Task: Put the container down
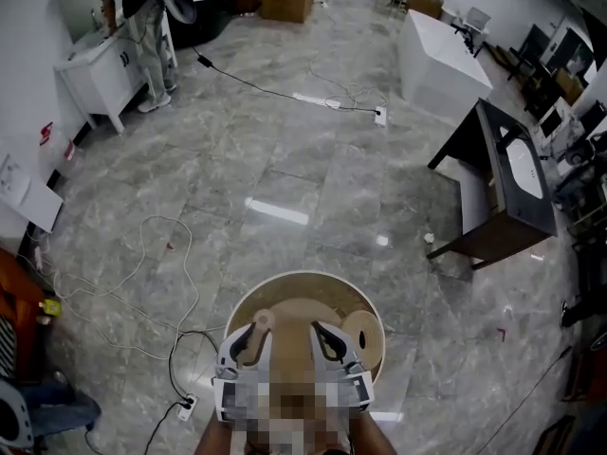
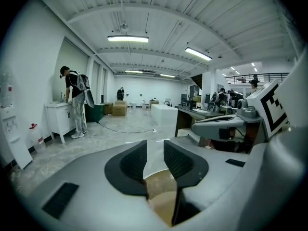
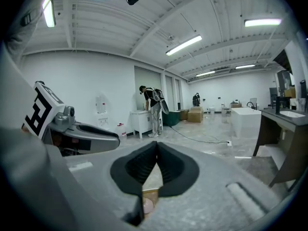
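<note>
Over the wooden container [image 1: 302, 277], left gripper [image 1: 254, 328] and right gripper [image 1: 321, 332] point slightly down. Gripper views show the jaws: left part-open, right closed, both empty.

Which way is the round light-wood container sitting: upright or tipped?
Upright. In the head view the round light-wood container shows its whole circular rim, open mouth facing up.

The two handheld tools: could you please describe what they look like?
The left tool and right tool share a smooth light-grey moulded shell, with black ribbed pads lining the jaws. Each carries a white cube printed with black square markers.
</note>
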Demonstrator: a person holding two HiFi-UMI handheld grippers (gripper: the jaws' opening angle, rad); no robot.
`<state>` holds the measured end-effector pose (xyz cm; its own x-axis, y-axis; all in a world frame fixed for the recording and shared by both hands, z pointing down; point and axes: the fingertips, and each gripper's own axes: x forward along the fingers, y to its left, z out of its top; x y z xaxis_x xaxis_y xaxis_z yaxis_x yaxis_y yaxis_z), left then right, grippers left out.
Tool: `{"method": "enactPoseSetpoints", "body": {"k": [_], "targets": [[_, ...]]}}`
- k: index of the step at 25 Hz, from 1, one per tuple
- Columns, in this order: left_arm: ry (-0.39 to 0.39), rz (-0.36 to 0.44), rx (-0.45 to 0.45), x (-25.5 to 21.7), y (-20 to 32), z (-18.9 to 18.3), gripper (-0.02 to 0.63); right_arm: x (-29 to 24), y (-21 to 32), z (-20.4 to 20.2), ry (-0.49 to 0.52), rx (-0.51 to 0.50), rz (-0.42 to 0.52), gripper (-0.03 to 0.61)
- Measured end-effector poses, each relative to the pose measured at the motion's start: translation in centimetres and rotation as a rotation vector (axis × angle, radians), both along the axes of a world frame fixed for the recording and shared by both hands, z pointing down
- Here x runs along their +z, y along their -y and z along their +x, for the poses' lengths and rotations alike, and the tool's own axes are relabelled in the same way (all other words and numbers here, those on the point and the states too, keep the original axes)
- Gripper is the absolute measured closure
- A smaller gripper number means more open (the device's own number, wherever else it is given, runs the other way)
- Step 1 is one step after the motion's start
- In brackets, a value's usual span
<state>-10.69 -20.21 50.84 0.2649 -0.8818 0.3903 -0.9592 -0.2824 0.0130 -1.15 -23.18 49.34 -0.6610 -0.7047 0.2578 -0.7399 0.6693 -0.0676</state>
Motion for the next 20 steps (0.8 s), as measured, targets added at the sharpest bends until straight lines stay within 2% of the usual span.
{"method": "enactPoseSetpoints", "body": {"k": [8, 20], "targets": [[0.0, 0.034, 0.056, -9.1, -3.6, 2.1, 0.545, -10.1, -4.3, 2.0, 0.031, 0.079, 0.042, 0.578], [0.026, 0.073, 0.056, -16.3, -11.4, 0.7, 0.58, -17.4, -12.1, 3.8, 0.009, 0.124, 0.11, 0.578]]}}
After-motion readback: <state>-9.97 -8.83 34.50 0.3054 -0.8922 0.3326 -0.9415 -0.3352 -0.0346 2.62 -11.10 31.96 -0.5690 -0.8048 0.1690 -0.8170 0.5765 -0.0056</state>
